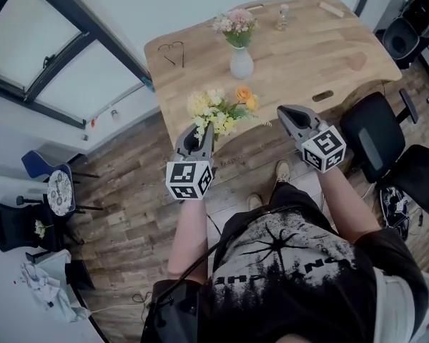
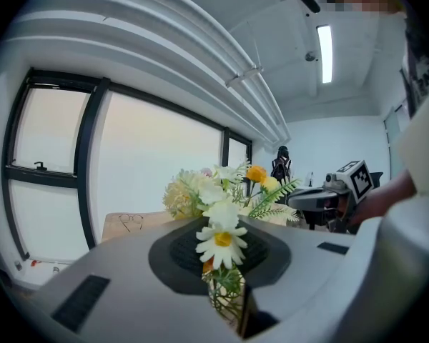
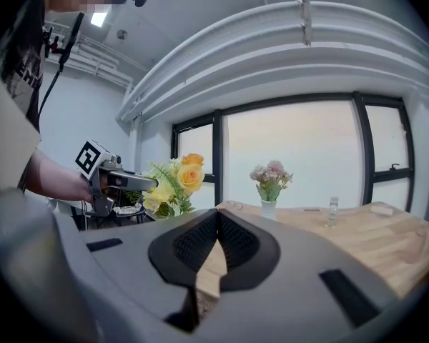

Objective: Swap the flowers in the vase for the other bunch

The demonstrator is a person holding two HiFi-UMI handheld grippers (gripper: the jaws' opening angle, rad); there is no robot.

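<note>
Left gripper (image 1: pixel 204 130): jaws nearly together on the stems of the yellow bunch (image 1: pixel 218 111), at the table's (image 1: pixel 322 56) near edge. Vase (image 1: pixel 241 63), farther back, holds pink flowers (image 1: pixel 234 23). Risk: thin stems slipping from a loose grip. Right gripper (image 1: pixel 283 111): jaws together, empty. Both forearms extended, grippers roughly level.

Both bare forearms reach forward from the torso toward the near edge of the table (image 1: pixel 300 48), held about level. The left gripper (image 1: pixel 202 131) stands just short of that edge, jaws pinched on the stems of the yellow bunch (image 1: pixel 218 111). The right gripper (image 1: pixel 284 111) hovers at the same edge, further right, jaws pressed together with nothing between them
</note>
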